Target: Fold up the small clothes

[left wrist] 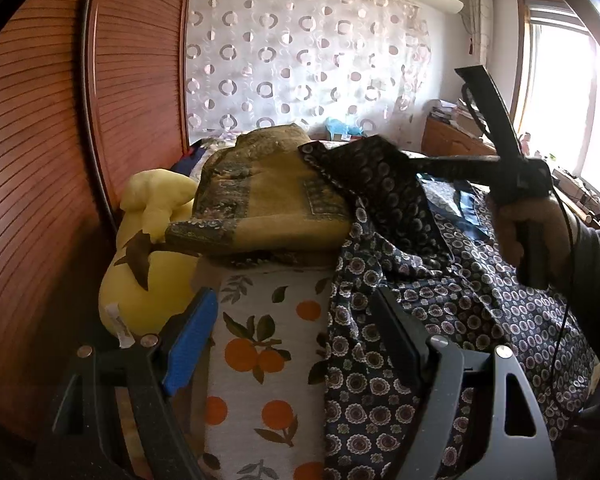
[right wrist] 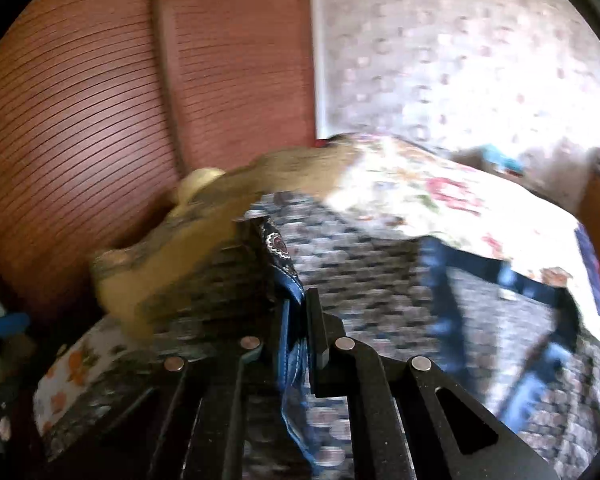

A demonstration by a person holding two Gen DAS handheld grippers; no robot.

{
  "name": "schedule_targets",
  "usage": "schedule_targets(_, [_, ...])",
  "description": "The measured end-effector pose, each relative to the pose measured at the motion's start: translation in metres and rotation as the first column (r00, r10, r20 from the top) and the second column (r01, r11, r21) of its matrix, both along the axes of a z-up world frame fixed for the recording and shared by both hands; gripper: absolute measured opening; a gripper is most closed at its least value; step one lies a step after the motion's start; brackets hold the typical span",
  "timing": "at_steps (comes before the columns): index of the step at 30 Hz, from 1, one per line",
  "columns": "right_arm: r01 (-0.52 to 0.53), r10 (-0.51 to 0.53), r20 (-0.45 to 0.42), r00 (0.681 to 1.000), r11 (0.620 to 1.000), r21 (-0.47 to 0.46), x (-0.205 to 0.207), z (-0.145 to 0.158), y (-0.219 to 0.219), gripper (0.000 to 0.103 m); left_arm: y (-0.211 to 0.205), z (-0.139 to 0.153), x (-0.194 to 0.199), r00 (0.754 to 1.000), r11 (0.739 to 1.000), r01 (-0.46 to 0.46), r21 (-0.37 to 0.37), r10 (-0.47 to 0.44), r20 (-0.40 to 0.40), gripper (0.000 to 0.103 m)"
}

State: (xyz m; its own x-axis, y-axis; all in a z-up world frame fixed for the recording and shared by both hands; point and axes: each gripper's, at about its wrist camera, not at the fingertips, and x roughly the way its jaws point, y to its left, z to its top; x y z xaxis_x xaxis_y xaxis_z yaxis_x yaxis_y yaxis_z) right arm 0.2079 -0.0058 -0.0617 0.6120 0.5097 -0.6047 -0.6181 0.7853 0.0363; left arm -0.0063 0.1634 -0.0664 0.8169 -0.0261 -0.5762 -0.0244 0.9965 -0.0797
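A dark navy garment printed with small ring flowers is spread over the bed, right of the orange-print sheet. My left gripper hangs low over its left edge, open, with the blue pad over the sheet and the other finger over the cloth. In the same view my right gripper, held by a gloved hand, lifts a corner of the garment above the bed. Through the right wrist view, which is blurred, the right gripper is shut on the garment's blue-lined hem.
A folded mustard-coloured blanket and a yellow plush toy lie at the bed's left, against a slatted wooden wardrobe. A floral quilt covers the far bed. A cluttered desk stands by the window.
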Motion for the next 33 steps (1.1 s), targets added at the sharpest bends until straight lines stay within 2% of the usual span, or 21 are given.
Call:
schedule_targets(1, [0.023, -0.023, -0.001, 1.000, 1.000, -0.002, 0.004, 0.001, -0.007, 0.016, -0.002, 0.000, 0.001, 1.000, 1.000, 0.003, 0.001, -0.003, 0.000, 0.080])
schedule_targets(3, [0.047, -0.047, -0.010, 0.999, 0.998, 0.028, 0.007, 0.004, -0.024, 0.041, -0.004, -0.001, 0.005, 1.000, 1.000, 0.008, -0.001, -0.008, 0.000, 0.080])
schedule_targets(5, [0.067, -0.066, -0.013, 0.998, 0.996, 0.051, 0.009, 0.008, -0.038, 0.043, -0.008, -0.001, 0.009, 1.000, 1.000, 0.011, -0.005, -0.011, 0.001, 0.080])
schedule_targets(9, [0.065, -0.066, 0.005, 0.998, 0.997, 0.035, 0.002, 0.012, -0.058, 0.054, -0.016, -0.002, 0.018, 1.000, 0.999, 0.024, -0.025, -0.024, 0.002, 0.080])
schedule_targets(15, [0.080, -0.080, 0.017, 0.997, 0.997, 0.008, -0.026, 0.008, -0.092, 0.056, -0.032, -0.002, 0.022, 0.998, 0.998, 0.057, -0.017, -0.057, 0.000, 0.080])
schedule_targets(21, [0.169, -0.169, 0.033, 0.985, 0.986, -0.006, -0.066, 0.003, -0.162, 0.056, -0.049, 0.000, 0.025, 0.997, 0.997, 0.081, -0.009, -0.081, 0.001, 0.080])
schedule_targets(27, [0.284, -0.285, 0.020, 0.958, 0.958, 0.027, -0.093, 0.005, -0.220, 0.056, -0.077, 0.002, 0.037, 0.990, 0.990, 0.141, -0.004, -0.141, 0.000, 0.080])
schedule_targets(33, [0.375, -0.375, 0.029, 0.926, 0.927, 0.012, -0.122, 0.005, -0.267, 0.056, -0.111, 0.004, 0.052, 0.975, 0.975, 0.221, 0.015, -0.221, -0.008, 0.080])
